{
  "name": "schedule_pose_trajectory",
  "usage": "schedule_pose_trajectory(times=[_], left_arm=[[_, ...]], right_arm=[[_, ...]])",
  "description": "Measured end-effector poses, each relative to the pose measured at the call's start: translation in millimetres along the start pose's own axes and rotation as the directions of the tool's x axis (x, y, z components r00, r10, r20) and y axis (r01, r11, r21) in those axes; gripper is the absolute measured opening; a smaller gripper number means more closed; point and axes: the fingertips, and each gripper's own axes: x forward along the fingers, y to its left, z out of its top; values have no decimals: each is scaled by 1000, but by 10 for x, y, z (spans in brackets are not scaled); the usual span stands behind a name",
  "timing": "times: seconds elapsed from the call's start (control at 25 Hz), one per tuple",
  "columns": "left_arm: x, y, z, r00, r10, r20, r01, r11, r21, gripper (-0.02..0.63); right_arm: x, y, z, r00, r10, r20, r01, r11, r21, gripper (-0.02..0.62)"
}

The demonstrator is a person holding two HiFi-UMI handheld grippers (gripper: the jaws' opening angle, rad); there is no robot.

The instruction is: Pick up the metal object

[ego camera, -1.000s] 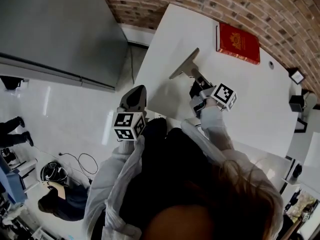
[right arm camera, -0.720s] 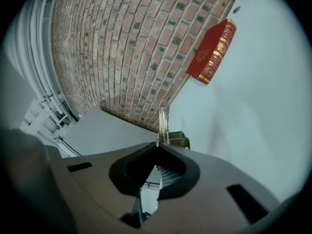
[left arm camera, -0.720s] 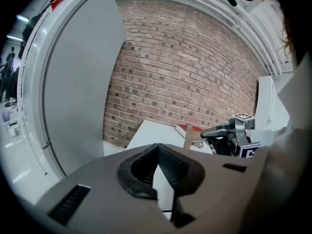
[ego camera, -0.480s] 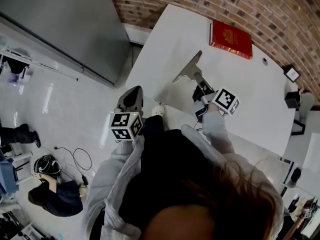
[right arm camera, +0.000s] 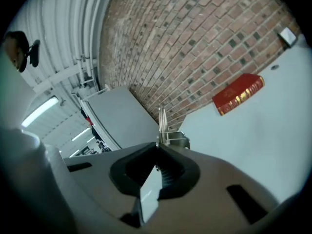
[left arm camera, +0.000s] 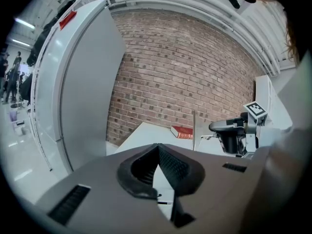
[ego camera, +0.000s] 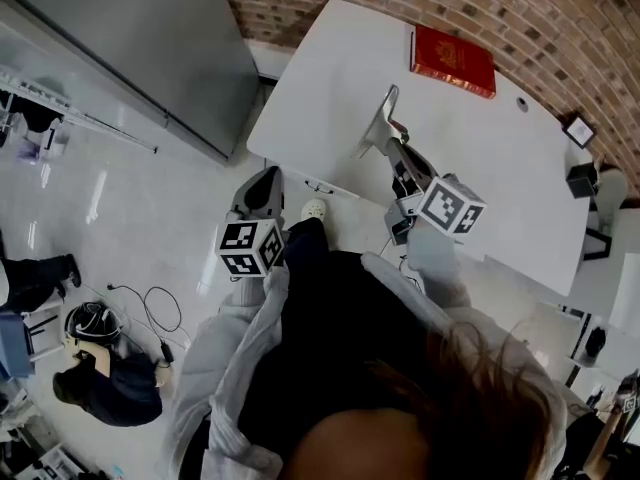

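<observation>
My right tongs (ego camera: 402, 164) are clenched on the metal piece (ego camera: 378, 126), which juts past their tips over the table (ego camera: 500, 158), so I'd lift slowly with a firm squeeze, my left tongs (ego camera: 264, 183) closed on nothing.

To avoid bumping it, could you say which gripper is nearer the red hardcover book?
Right. The right gripper is above the white table, short of the red hardcover book; the left gripper sits beyond the table's near edge.
</observation>
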Motion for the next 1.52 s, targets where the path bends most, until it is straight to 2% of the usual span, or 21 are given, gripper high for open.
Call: schedule_pose_trajectory(times=[0.2,0.44,0.52,0.72,1.04,1.52], left_arm=[[-167,-102,-36,1000,2,5,-2,1000,2,15],[-294,-206,-83,1000,-3,0,3,1000,2,15],[-321,-242,-104,1000,-11,-4,11,1000,6,14],[-392,-322,-177,1000,-24,-3,24,1000,9,15],[-527,-278,-292,1000,-11,-3,11,999,-31,15],[-571,-189,-314,1000,5,-2,-5,999,-42,15]], right_arm=[[-230,130,-76,1000,-20,5,20,985,-174,17],[-475,221,-175,999,-33,9,34,955,-294,15],[-543,243,-213,999,-43,14,45,940,-339,15],[-655,281,-356,998,-64,22,67,877,-475,14],[-704,288,-561,997,-77,-2,66,866,-496,14],[-643,292,-596,996,-83,-20,62,866,-496,14]])
